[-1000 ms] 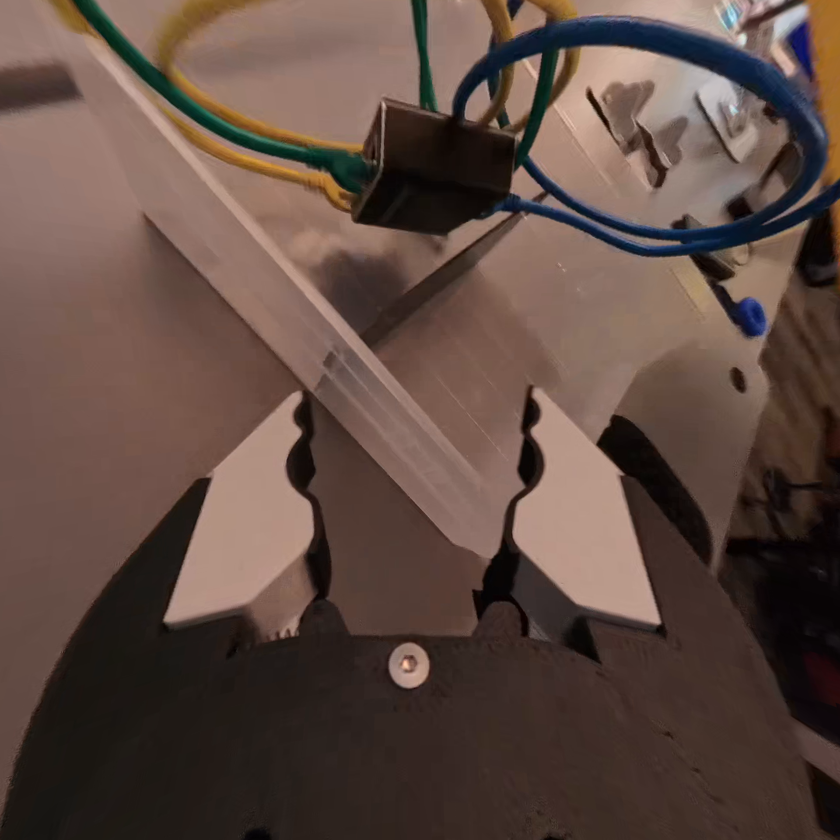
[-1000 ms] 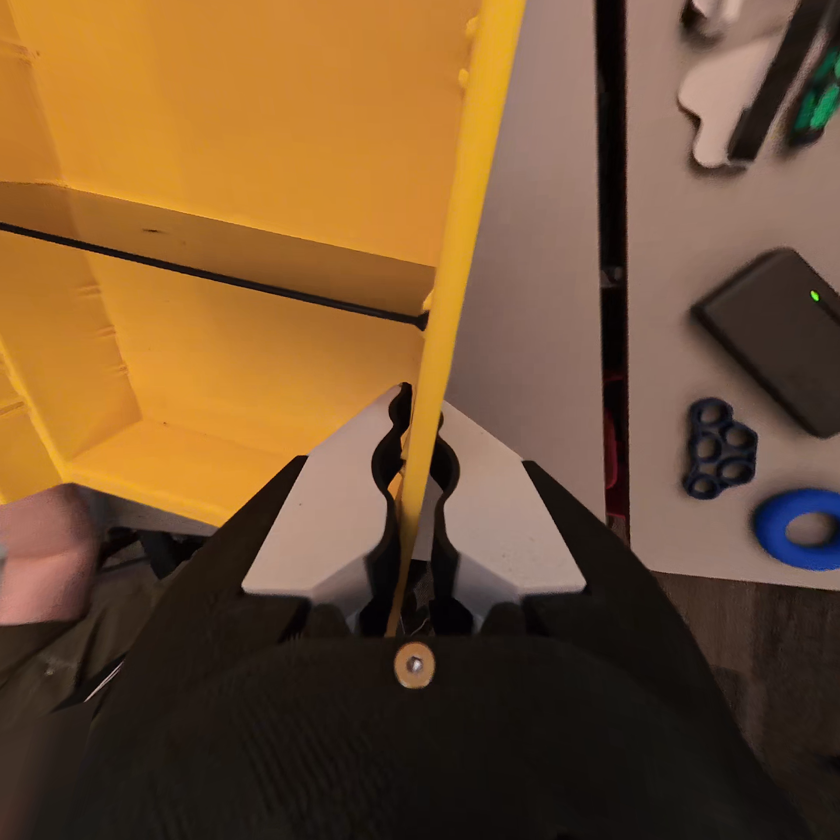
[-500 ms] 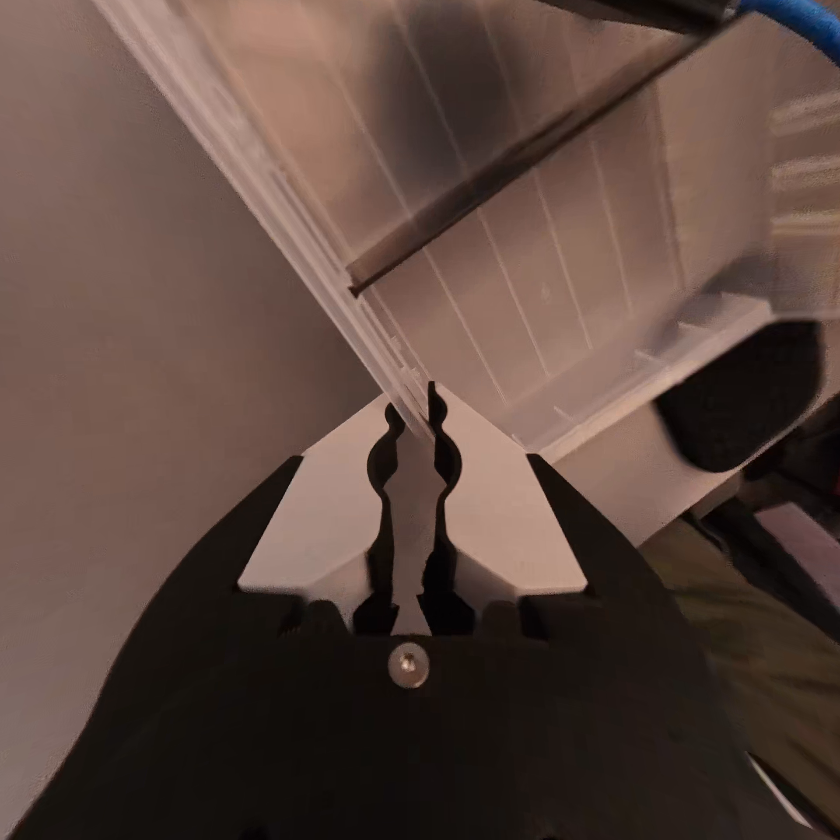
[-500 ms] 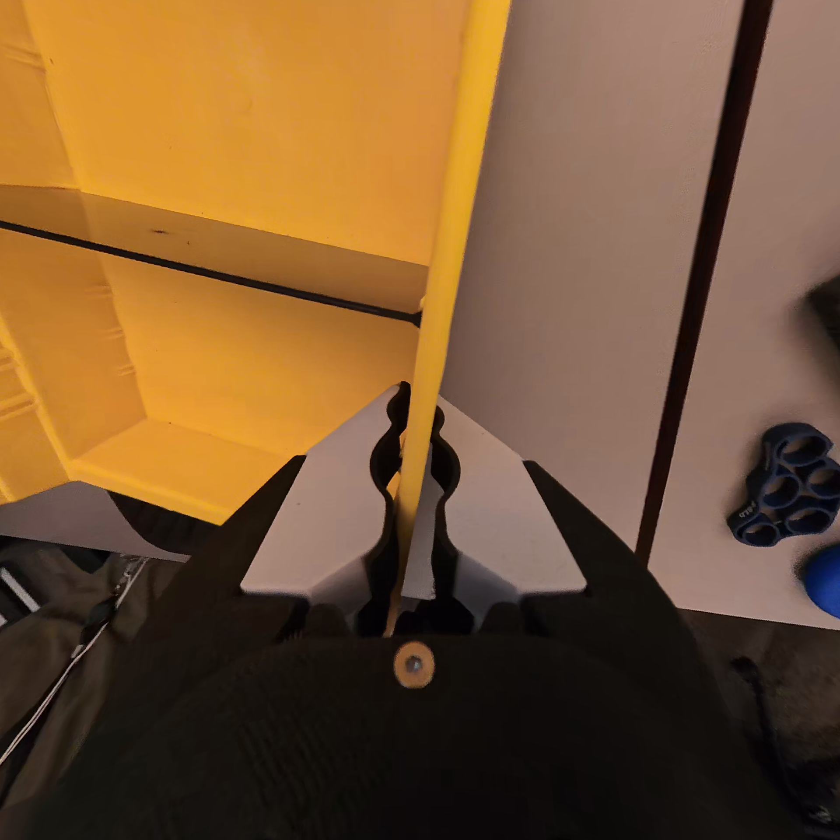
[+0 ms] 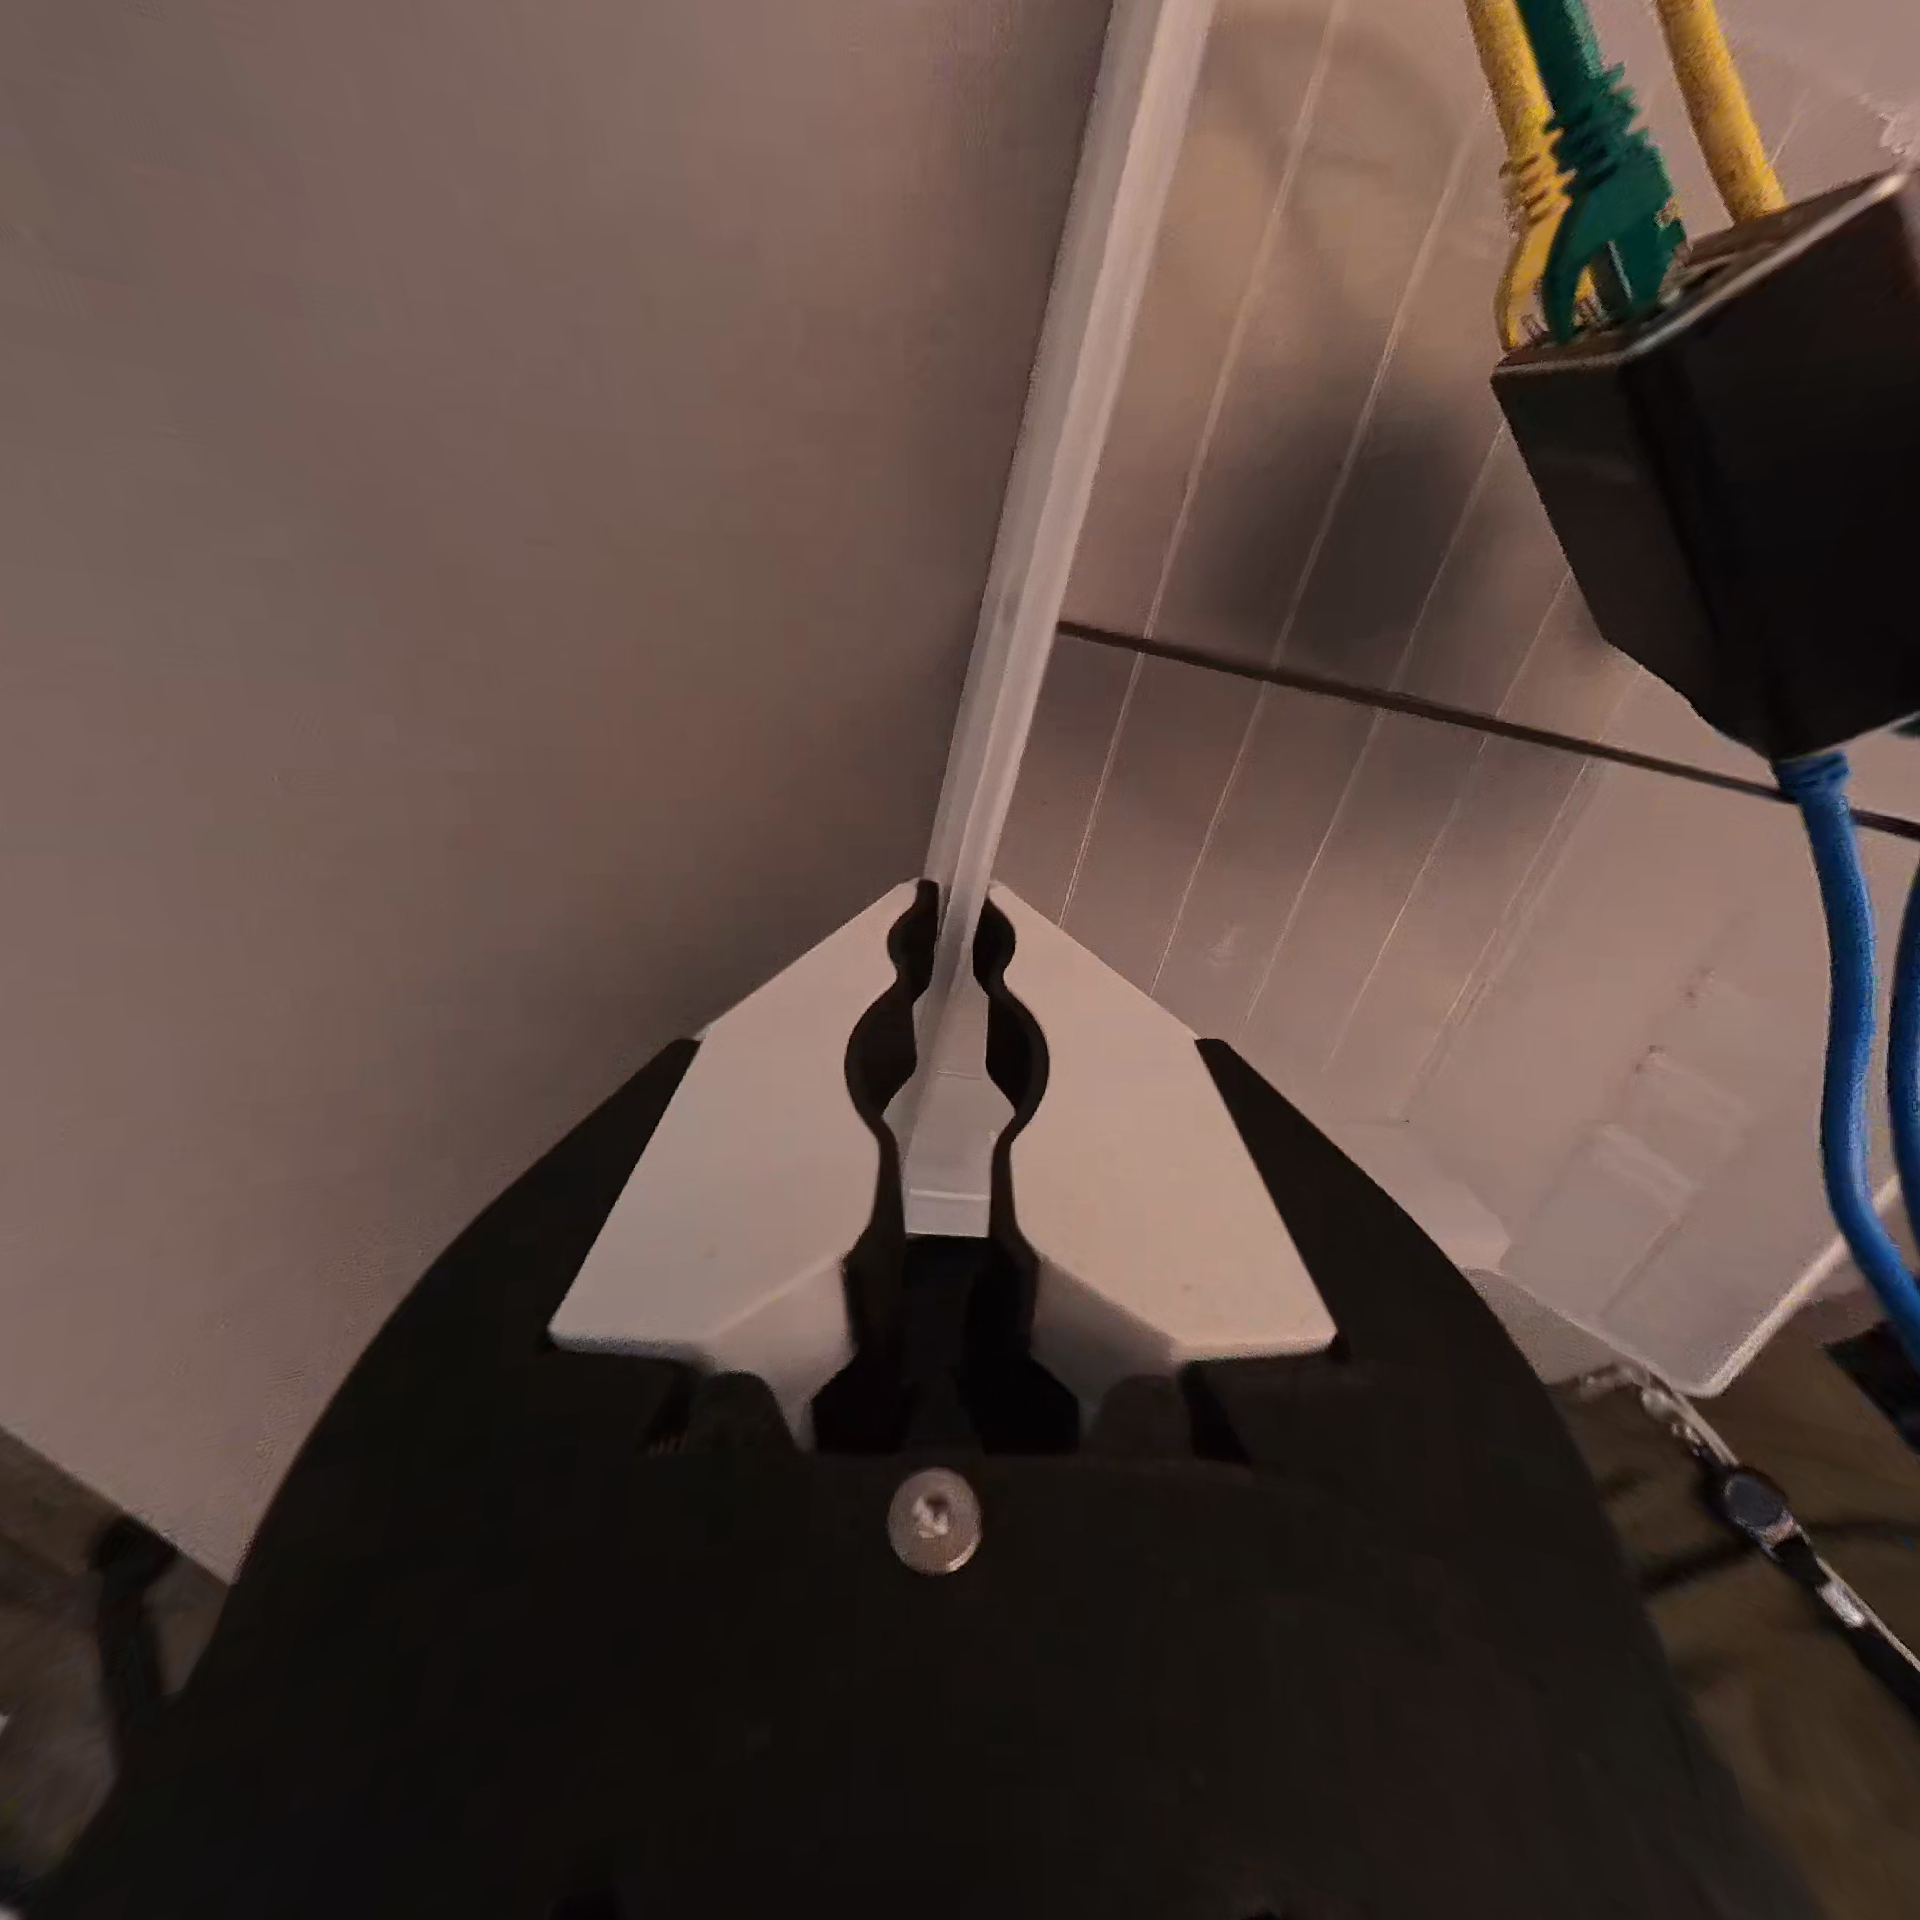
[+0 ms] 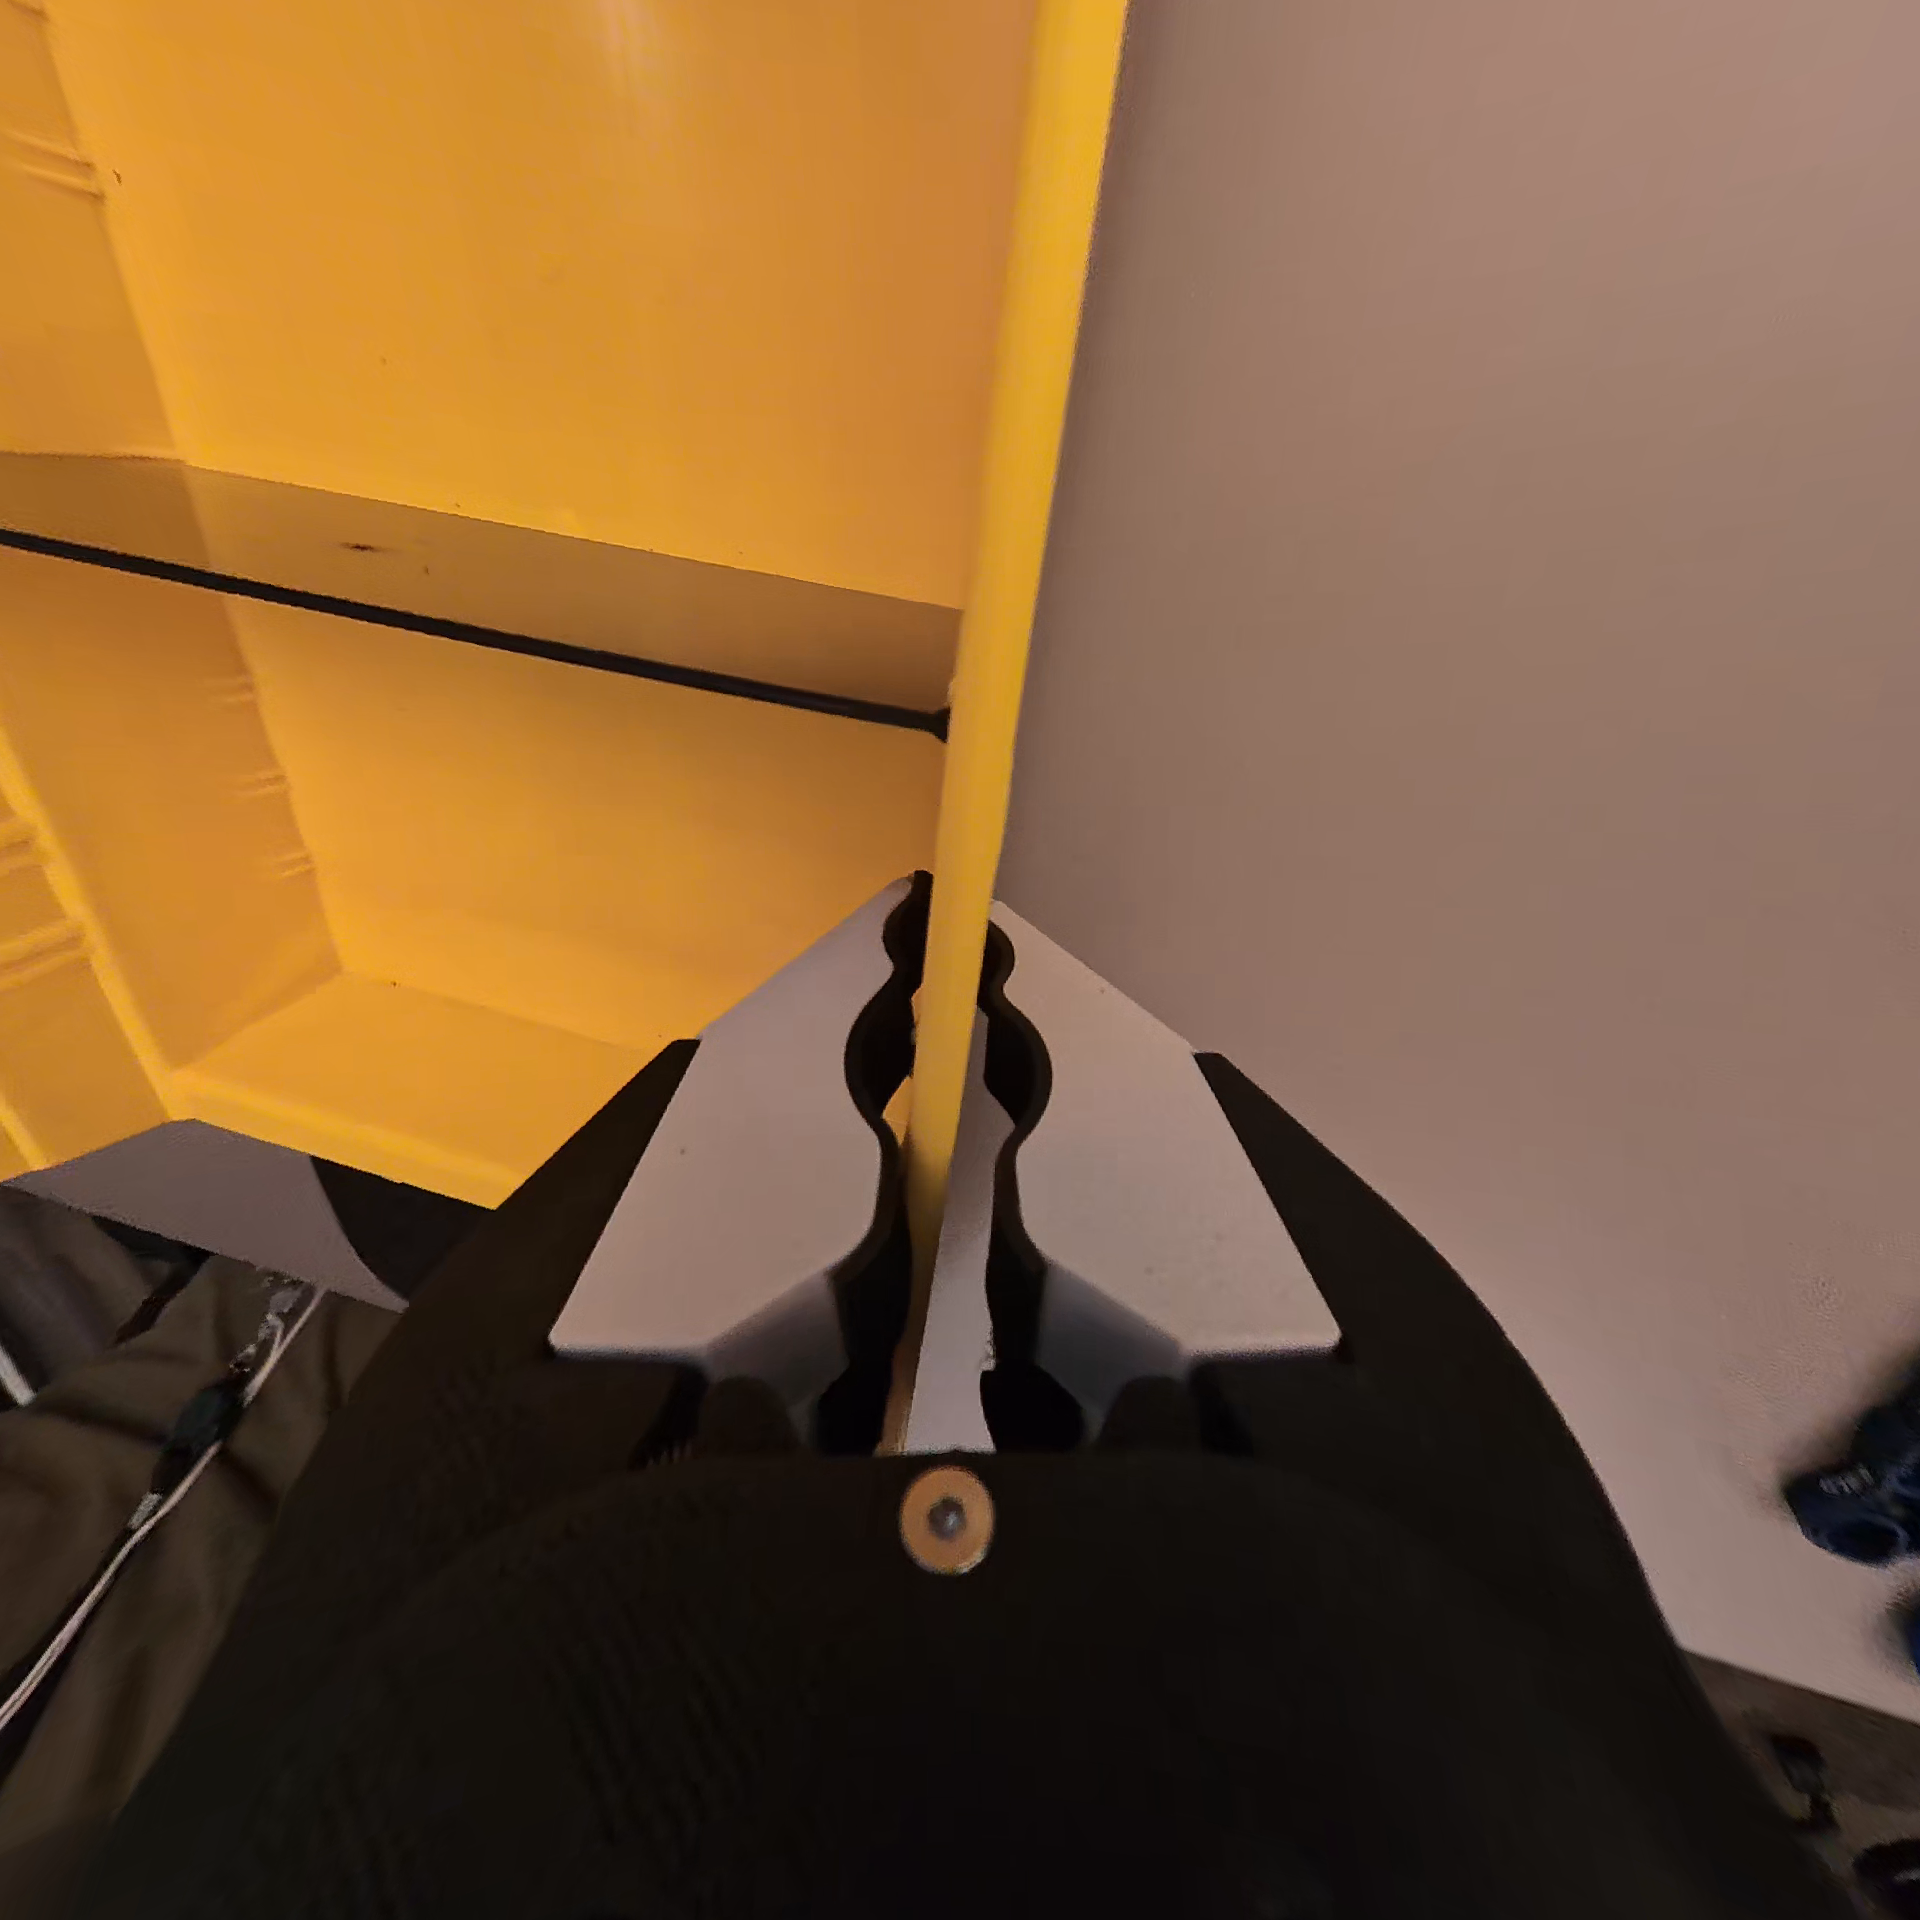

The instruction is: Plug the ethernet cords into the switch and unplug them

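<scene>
In the left wrist view, a small black switch sits inside a clear plastic bin. A green cord and yellow cords are plugged into its upper face. A blue cord leaves its lower end. My left gripper is shut on the clear bin's rim, left of the switch. In the right wrist view, my right gripper is shut on the rim of a yellow bin. No cord or switch shows in that view.
Both bins rest on a pale table, which also shows in the left wrist view. A dark blue object lies blurred at the table's right edge. Olive fabric and a thin white cable show below the table's near edge. The tips of one gripper are about 70 centimetres away from the tips of the other.
My left gripper went from open around the clear bin's rim to shut on it, and the switch swung to the upper right. The right view shifted, with the dark device and blue parts sliding out.
</scene>
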`<action>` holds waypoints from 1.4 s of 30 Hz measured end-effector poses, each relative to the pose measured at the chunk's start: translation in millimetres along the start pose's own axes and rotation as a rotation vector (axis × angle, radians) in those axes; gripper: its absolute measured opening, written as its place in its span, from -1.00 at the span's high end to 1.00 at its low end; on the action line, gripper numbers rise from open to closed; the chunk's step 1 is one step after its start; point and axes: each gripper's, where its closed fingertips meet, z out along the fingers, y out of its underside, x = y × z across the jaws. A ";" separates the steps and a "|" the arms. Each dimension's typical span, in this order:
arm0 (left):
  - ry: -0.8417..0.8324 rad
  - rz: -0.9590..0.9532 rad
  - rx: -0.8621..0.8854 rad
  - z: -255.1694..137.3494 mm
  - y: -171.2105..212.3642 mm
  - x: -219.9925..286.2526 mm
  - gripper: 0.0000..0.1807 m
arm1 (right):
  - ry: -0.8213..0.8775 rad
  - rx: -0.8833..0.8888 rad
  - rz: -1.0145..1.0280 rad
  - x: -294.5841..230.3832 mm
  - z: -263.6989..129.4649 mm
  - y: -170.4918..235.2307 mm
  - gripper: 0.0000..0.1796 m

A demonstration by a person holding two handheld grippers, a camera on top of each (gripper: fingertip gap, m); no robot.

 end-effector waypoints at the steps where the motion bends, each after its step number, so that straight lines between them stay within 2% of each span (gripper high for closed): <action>1: -0.004 -0.048 0.023 -3.2 7.6 -17.2 0.95 | -0.002 -0.005 -0.001 -5.7 4.6 -5.7 0.94; 6: 0.016 -0.223 0.144 -14.8 37.3 -76.9 0.95 | 0.043 -0.027 -0.016 -31.2 27.7 -35.2 0.95; 11: -0.013 -0.193 0.203 -18.9 49.0 -97.8 0.96 | 0.085 -0.023 -0.048 -54.4 36.6 -54.9 0.97; 18: 0.011 -0.211 0.274 -19.1 49.1 -101.2 0.95 | 0.156 -0.044 -0.109 -61.4 39.5 -55.9 0.96; 23: -0.075 -0.154 0.268 -20.5 61.4 -104.4 0.96 | 0.147 -0.056 -0.139 -59.2 38.2 -49.3 0.96; 27: -0.063 -0.161 0.298 -21.5 69.9 -106.9 0.96 | 0.163 -0.054 -0.161 -57.3 37.8 -47.8 0.95; 29: -0.029 -0.152 0.322 -22.2 71.5 -106.0 0.96 | 0.189 -0.048 -0.180 -55.4 37.5 -48.2 0.90; 31: 0.019 -0.143 0.349 -25.7 72.8 -104.8 0.95 | 0.186 -0.027 -0.212 -58.3 37.1 -48.8 0.73; 34: 0.017 -0.079 0.480 -49.2 65.7 -107.2 0.84 | 0.137 0.089 -0.233 -69.6 22.8 -60.2 0.49; 36: -0.050 0.042 0.625 -78.0 54.2 -105.6 0.64 | 0.107 0.208 -0.256 -78.8 2.7 -72.6 0.43; 38: -0.103 0.214 0.756 -103.6 41.9 -88.7 0.53 | 0.092 0.363 -0.324 -91.7 -22.8 -90.2 0.32; 40: -0.175 0.385 0.827 -114.8 31.2 -68.7 0.53 | 0.095 0.542 -0.414 -107.6 -51.3 -109.1 0.29; 42: -0.260 0.603 0.818 -109.0 20.6 -49.9 0.55 | 0.094 0.732 -0.493 -128.2 -81.8 -125.4 0.29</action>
